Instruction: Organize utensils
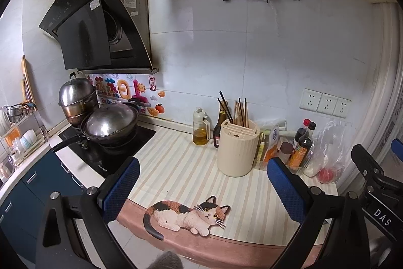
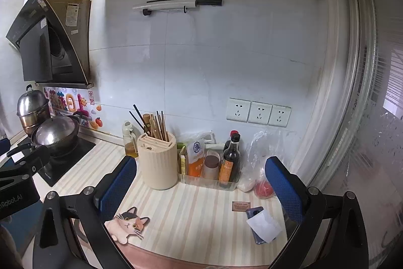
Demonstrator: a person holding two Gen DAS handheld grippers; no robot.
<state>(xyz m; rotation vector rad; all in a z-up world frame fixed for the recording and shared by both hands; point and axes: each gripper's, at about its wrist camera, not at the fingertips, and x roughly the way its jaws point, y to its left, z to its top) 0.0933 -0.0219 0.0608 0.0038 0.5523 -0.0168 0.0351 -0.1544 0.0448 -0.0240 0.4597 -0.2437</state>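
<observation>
Left gripper (image 1: pixel 204 183): nearest in the left wrist view, blue-padded fingers spread wide apart, nothing between them, raised over the front of the counter.
Right gripper (image 2: pixel 201 183): same stance in the right wrist view, pads far apart and bare, hovering over the striped mat.
Cat figure (image 1: pixel 186 217): printed at the mat's front edge, lying lengthwise along the edge, head toward the right.
Striped mat (image 1: pixel 176 168): covering the counter from the front edge back to the wall.
Phone (image 2: pixel 259 223): flat on the mat near the right finger, a white slip of paper lying across it.
Utensil holder (image 1: pixel 238 148): cream ribbed cylinder standing upright mid-counter, slotted top facing up, just left of the clear tray.
Chopsticks (image 1: pixel 240 112): standing in the holder's back compartment, long axes near vertical, tips fanning slightly; wooden ones close to upright, two black ones leaning up and to the left.
Clear tray (image 2: pixel 209 180): just beside the holder, holding packets and a dark sauce bottle (image 2: pixel 230 160) upright.
Plastic bag (image 2: pixel 262 168): right of the tray, something red inside.
Oil bottle (image 1: pixel 201 127): upright near the wall, behind and left of the holder.
Wok (image 1: pixel 110 122): on the black cooktop at the left, a steel pot (image 1: pixel 76 97) behind it.
Wall sockets (image 2: pixel 259 112): three in a row on the far tiled wall.
</observation>
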